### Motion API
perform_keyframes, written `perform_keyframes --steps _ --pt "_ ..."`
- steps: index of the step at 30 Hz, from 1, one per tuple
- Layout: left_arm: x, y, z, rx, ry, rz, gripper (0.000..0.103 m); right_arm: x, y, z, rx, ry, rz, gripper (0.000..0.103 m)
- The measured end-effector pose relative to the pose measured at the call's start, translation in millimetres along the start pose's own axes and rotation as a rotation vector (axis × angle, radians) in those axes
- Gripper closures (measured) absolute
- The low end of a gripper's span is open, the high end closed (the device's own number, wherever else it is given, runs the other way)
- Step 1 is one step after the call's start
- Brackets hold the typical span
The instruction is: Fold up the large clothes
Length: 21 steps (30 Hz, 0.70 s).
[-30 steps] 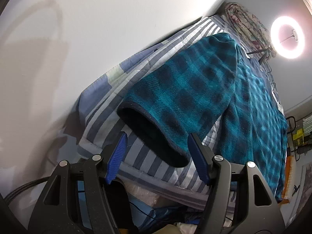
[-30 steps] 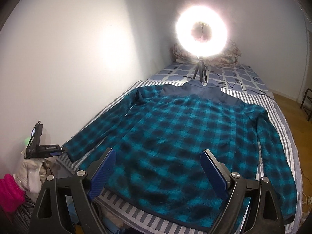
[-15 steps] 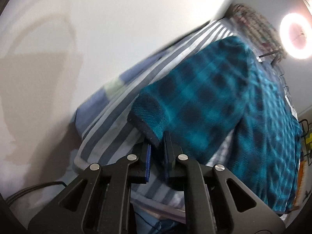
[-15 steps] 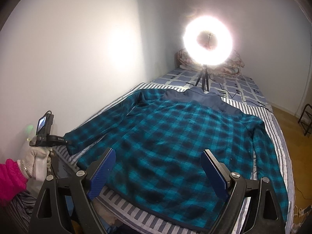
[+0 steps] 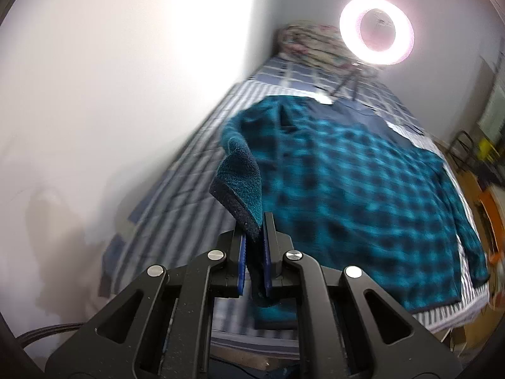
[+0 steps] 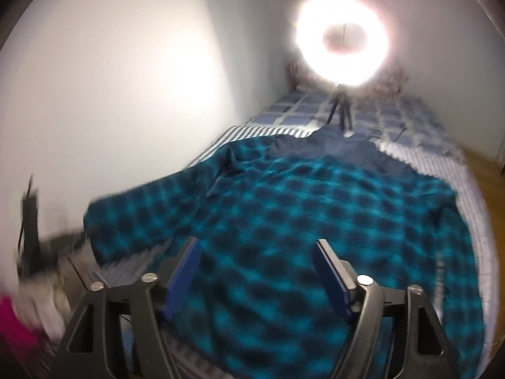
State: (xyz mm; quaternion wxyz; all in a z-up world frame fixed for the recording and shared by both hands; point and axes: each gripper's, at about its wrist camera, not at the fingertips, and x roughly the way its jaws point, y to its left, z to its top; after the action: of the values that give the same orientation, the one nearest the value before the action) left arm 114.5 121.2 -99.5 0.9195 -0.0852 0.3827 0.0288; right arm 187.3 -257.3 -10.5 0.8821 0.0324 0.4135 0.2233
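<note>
While clamped in left gripper (image 5: 252,246), sleeve cuff (image 5: 241,186) lifted

Left gripper (image 5: 252,252): black frame, blue pads, silver screws. Right gripper (image 6: 257,271) same; pink sleeve (image 6: 14,328).

Blurred jacket (image 6: 315,221), hem cut off below

Fleece shirt (image 5: 363,189): teal and black check; plain dark navy yoke at the collar end, upper centre of frame. Its cuff (image 5: 241,195): solid teal fleece inside, dark navy edge band. Gripper pads (image 6: 183,281): blue; gripper frames black with silver screws. Bed sheet (image 5: 189,189): grey-blue and white stripes; far end, blue squares with pale grid lines. Ring light (image 5: 377,30): white glow, pinkish rim. Wall (image 5: 126,79): white. Sleeve (image 6: 12,331), lower left of right-wrist frame: bright pink.
</note>
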Motion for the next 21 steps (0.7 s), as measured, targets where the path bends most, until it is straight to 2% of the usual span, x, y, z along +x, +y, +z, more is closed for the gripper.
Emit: perform_keyframes --steps 3,5,13,21 --pt "-1.9 -16.3 -3.9 0.032 -0.011 -0.043 0.097 48.6 1.7 35.4 0.036 0.076 0.058 0.046" --pt "-1.6 -24.6 -6.2 0.052 -0.012 -0.070 0.097 83.9 8.7 56.7 0.052 0.124 0.089 0.049" --pt "2.5 -35.3 -13.2 0.074 0.007 -0.119 0.097 216.2 59.7 116.7 0.086 0.261 0.211 0.049" --pt "4.1 -36.4 -10.3 0.082 0.015 -0.149 0.097 314.0 120.4 140.1 0.038 0.350 0.212 0.048"
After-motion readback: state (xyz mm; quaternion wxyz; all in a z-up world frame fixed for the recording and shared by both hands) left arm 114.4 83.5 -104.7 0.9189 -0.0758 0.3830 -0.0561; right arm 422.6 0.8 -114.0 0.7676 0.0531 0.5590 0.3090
